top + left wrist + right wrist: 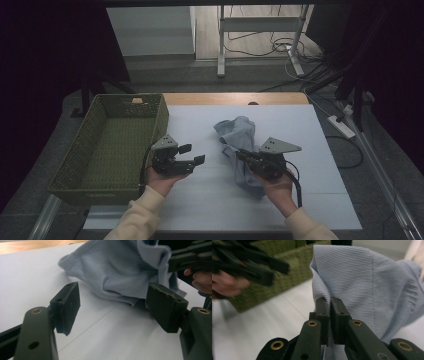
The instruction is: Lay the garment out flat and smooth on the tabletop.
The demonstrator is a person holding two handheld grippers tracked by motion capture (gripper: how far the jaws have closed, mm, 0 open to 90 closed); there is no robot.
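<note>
While right hand-held gripper pinches cloth edge, table front bare.

Bare table lies between the left gripper and right gripper; the basket wall blocks the left gripper's outer side.

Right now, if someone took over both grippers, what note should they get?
Right gripper: shut on an edge of the light blue garment, lifting it off the white table.
Left gripper: open, holding nothing, beside the garment.
Green basket: at the table's left, nothing in it.
Done: garment gripped at one edge.
Left, probably: a second grip with the left gripper, then move it, perhaps to the basket.
</note>
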